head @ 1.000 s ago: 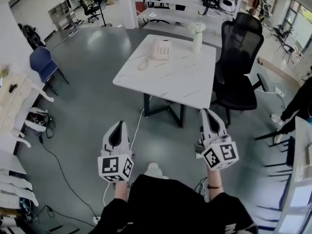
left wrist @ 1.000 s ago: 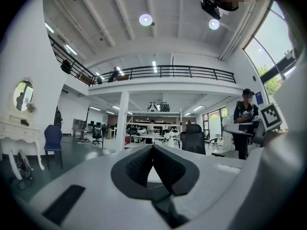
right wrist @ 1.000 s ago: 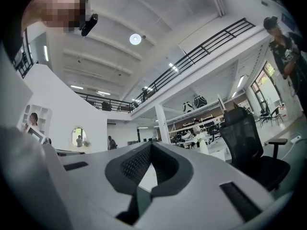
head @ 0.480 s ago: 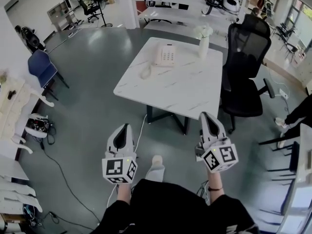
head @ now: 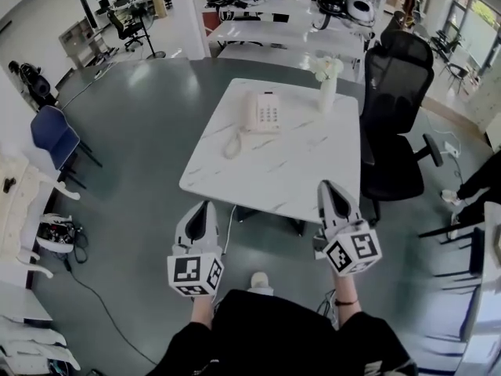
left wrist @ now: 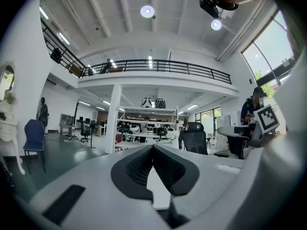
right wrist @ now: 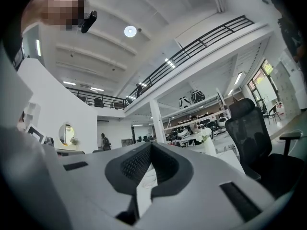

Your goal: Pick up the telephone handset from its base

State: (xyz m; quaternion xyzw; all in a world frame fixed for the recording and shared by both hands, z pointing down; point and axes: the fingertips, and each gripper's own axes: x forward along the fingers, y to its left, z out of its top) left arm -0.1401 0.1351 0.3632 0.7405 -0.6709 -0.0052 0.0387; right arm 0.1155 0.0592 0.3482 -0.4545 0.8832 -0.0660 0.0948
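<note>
We are standing short of the white marble-patterned table (head: 274, 171), and a black office chair (head: 395, 92) is sitting at its right edge. On the far half of the tabletop the cream telephone (head: 266, 114) is resting. A white vase of flowers (head: 326, 92) is standing near its right side. The handset (head: 251, 113) is lying seated along the left of the base (so the pickup is not yet begun). Its coiled cord (head: 232, 142) is trailing off toward the table's near-left.

We are judging a few risks from here. The phone is sitting far across the table, so a long reach may be brushing the vase and tipping it. A lift that is too quick may be tightening the cord and dragging the light base along. Jaws that arrive closed would be shoving the handset off its cradle instead of gripping it.

The left gripper (head: 205, 206) and the right gripper (head: 329, 188) are both hanging over the grey floor (head: 141, 147), well apart from the telephone. Each is pressing its own pads together tip to tip, with nothing between them.
</note>
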